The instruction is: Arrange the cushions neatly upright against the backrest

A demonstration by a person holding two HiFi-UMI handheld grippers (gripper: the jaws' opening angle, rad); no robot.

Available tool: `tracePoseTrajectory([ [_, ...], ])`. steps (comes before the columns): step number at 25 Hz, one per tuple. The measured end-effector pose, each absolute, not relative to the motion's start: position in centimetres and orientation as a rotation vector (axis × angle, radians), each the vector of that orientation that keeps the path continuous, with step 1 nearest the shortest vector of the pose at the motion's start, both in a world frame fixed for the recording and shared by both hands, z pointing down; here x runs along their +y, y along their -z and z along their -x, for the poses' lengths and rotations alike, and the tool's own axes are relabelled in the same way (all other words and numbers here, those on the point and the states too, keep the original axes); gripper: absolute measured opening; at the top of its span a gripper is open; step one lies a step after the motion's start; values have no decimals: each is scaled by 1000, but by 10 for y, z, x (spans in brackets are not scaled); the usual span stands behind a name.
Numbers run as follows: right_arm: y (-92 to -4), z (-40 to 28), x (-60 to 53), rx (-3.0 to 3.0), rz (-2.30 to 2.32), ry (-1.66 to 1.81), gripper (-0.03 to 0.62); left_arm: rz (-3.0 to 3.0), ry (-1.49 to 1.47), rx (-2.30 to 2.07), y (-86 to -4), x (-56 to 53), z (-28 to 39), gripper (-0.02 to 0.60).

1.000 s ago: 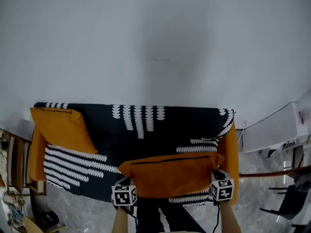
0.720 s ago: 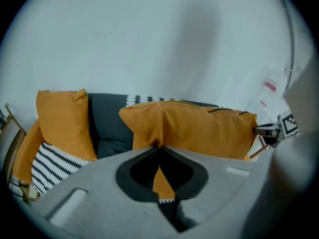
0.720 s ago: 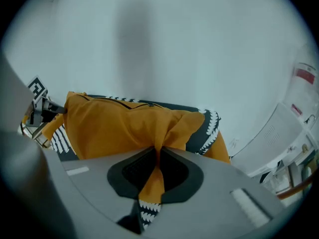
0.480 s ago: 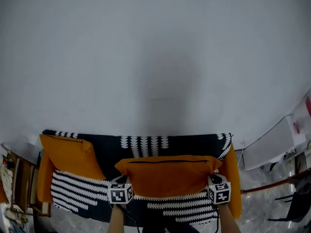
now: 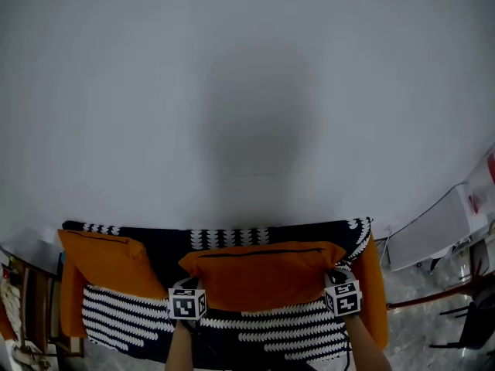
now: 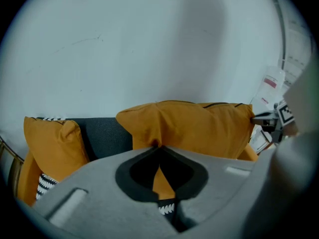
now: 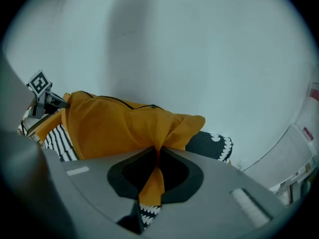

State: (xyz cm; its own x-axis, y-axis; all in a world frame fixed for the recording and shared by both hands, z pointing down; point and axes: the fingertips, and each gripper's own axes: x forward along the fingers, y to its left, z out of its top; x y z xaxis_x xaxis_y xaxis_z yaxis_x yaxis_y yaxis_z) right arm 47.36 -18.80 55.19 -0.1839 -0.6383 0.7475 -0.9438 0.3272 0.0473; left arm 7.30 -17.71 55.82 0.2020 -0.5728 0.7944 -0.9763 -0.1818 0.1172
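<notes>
Well, in head view I can't see jaw tips: cushion edge covers them. I read left gripper clamped on one orange corner, right gripper pinching the other. Cushion hangs between them before sofa backrest; contact unclear. Second cushion leans at left end. White unit at right, partly cropped.

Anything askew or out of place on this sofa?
The left cushion leans sideways in the sofa corner, not upright. The middle cushion hangs pinched at both lower corners by the left tongs and right tongs.
</notes>
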Motion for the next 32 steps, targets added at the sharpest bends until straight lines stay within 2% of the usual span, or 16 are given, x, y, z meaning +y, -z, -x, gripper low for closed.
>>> tracePoseTrajectory([
  [11, -623, -472, -195, -1835, -1359, -700, 44, -1794, -980, -1368, -620, -198, -70, 11],
  [18, -631, -467, -204, -1826, -1391, -708, 56, -1757, -869, -1436, -634, -203, -60, 14],
  [20, -630, -470, -207, -1812, -1418, -695, 75, -1744, -857, -1477, -634, -206, -56, 34],
  [23, -622, -472, -213, -1812, -1459, -652, 145, -1726, -808, -1557, -626, -212, -47, 77],
  [25, -616, -472, -216, -1825, -1481, -637, 214, -1727, -783, -1590, -618, -214, -42, 117],
  [32, -564, -461, -224, -1912, -1585, -556, 230, -1844, -646, -1680, -555, -223, -53, 126],
])
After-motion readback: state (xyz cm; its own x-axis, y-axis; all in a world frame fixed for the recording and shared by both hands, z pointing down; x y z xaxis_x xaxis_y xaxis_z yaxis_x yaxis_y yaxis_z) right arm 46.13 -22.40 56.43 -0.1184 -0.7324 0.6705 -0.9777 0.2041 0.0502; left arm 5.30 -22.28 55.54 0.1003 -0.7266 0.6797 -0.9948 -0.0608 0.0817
